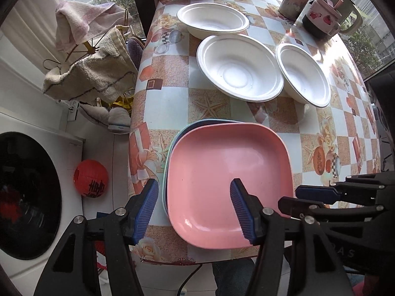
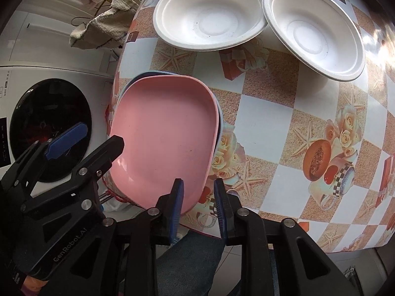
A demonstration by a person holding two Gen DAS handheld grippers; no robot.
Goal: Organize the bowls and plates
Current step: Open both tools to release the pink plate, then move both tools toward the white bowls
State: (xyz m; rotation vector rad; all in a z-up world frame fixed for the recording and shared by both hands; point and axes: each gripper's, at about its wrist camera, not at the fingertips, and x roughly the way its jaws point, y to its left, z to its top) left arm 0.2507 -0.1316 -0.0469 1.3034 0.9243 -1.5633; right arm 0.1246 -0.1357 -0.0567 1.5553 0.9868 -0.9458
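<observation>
Fingers (image 1: 240, 209) astride glossy pink plate (image 1: 229, 172)

Lantern (image 1: 90, 178) (red), towels (image 1: 91, 76), mug (image 1: 342, 7).

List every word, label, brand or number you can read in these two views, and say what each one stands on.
"GenRobot.AI": on the black body of the left gripper, seen in the right wrist view.
Raised letters on the right gripper: partly cut off, not readable for sure.
Black characters on the red lantern: too blurred to read.
Small print on the washing machine panel: too small to read.
</observation>
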